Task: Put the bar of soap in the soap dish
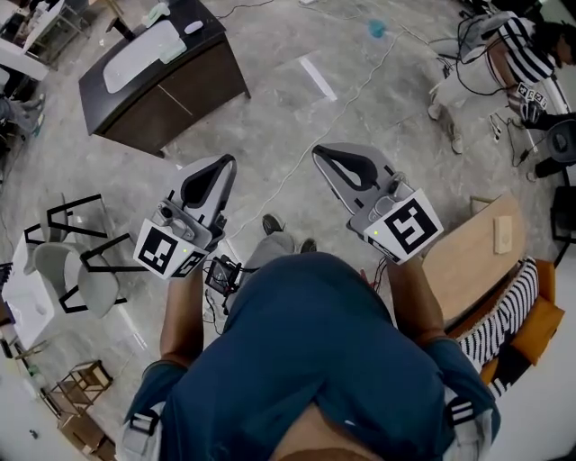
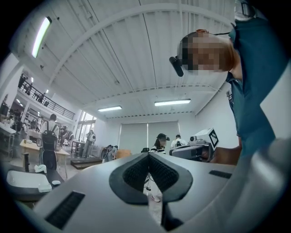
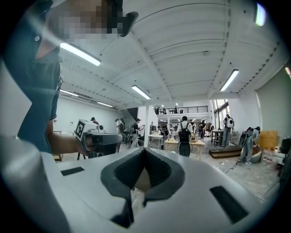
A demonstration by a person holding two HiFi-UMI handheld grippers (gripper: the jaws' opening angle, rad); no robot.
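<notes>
- My left hand-held gripper [image 1: 229, 164] has its jaws pressed together, empty.
- My right hand-held gripper [image 1: 319, 153] is likewise closed on nothing.
- I cannot make out the bar of soap; small pale things [image 1: 193, 27] lie on the dark table [image 1: 202, 54] beside a white basin [image 1: 139, 54], well apart from both.

Under you lies a grey marbled floor [image 1: 288, 135]. Far on your left sits a dark cabinet [image 1: 180, 90] with a white basin top, and nearer on the left are black-framed chairs [image 1: 76, 257]. Near your right, a pale wooden board [image 1: 472, 257] lies beside an orange seat [image 1: 540, 329]. Overhead, a white ribbed ceiling [image 3: 182, 45] carries strip lights [image 3: 229, 80]. A railed mezzanine [image 3: 182, 109] crosses the far end, with tall windows [image 3: 217, 111] to its right and wooden tables [image 3: 175, 142] beneath.
</notes>
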